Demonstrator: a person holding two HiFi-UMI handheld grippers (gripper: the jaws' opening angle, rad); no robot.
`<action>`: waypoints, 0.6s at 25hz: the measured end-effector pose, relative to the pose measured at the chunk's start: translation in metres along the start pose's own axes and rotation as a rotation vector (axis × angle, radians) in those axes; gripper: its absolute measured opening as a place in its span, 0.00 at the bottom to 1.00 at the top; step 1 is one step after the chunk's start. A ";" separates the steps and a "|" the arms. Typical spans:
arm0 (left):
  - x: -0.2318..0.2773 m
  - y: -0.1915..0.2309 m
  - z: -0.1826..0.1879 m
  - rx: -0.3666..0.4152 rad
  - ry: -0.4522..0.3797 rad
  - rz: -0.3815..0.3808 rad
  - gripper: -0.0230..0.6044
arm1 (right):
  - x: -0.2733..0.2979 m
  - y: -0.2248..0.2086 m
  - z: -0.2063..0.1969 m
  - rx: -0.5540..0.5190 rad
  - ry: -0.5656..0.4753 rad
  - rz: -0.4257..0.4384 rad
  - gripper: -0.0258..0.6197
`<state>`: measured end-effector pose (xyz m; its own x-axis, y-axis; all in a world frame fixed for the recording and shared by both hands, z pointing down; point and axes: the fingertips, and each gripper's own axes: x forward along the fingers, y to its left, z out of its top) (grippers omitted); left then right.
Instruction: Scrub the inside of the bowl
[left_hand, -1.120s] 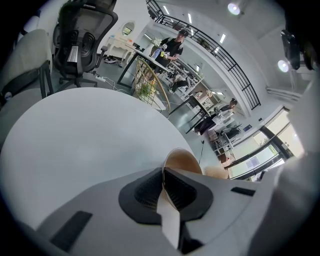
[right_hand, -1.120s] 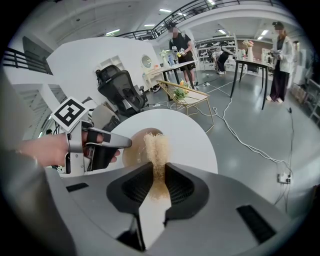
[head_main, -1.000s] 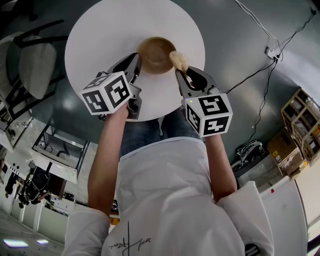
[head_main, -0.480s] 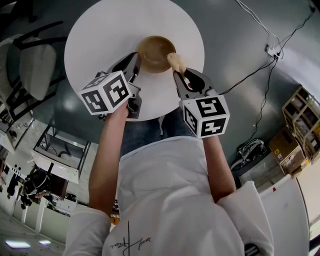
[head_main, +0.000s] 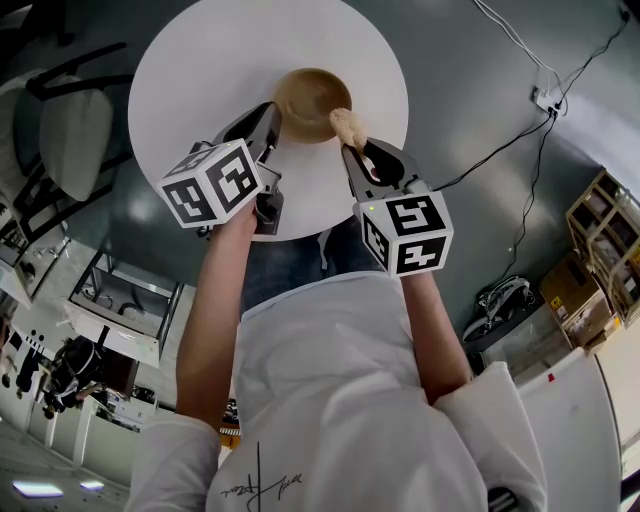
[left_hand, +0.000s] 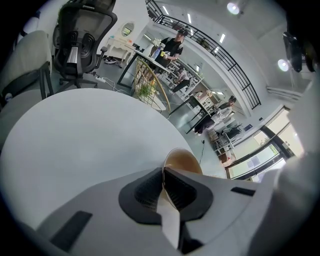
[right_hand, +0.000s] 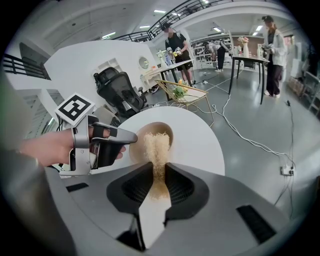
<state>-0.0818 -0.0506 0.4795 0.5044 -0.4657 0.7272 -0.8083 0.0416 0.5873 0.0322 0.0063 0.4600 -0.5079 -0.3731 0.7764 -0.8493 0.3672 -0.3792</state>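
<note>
Spread wide beneath both grippers: a round white bench (head_main: 190, 70). Sitting on it just ahead of the jaws: a tan, wooden-looking bowl (head_main: 305, 100), upright, mouth up. Clamped on its near-left rim by the left gripper (head_main: 272, 120), jaws almost together with only the thin wall between them. Closed on a pale fibrous scrubber (head_main: 347, 125) by the right gripper (head_main: 352, 150), with the free end reaching beyond the jaws and over the bowl's near-right rim. Touching the inside or hanging just above it: impossible to tell.

Probably the start of a scrubbing stroke. To do it well:
- Hold the left clamp firm, to stop any spin or slide on the smooth bench.
- Tip the right gripper (right_hand: 159, 172) down until the scrubber (right_hand: 156, 142) bears on the inner wall of the bowl (right_hand: 137, 150).
- Sweep in circles from rim to bottom.
- Press lightly, to avoid levering the bowl out of the left jaws.
- Steer clear of the left gripper (right_hand: 134, 137) perched on the rim.

No brand or label legible on bowl or scrubber. Only black-and-white square patterns on each marker cube (head_main: 212, 185), no words. A thin dark scrawl (head_main: 255, 485) low on the white shirt (head_main: 330, 400), unreadable.
</note>
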 end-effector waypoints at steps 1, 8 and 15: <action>0.000 0.000 0.000 0.001 0.001 0.000 0.06 | 0.000 0.001 0.000 0.001 -0.001 0.001 0.18; -0.001 0.001 0.001 0.004 -0.005 0.007 0.06 | 0.001 0.005 -0.002 -0.001 0.003 0.010 0.18; -0.002 0.004 -0.001 -0.026 -0.010 0.004 0.06 | 0.004 0.012 -0.004 0.000 0.010 0.020 0.18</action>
<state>-0.0862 -0.0486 0.4807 0.4979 -0.4742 0.7261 -0.8023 0.0662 0.5933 0.0209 0.0125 0.4606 -0.5237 -0.3569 0.7735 -0.8388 0.3747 -0.3950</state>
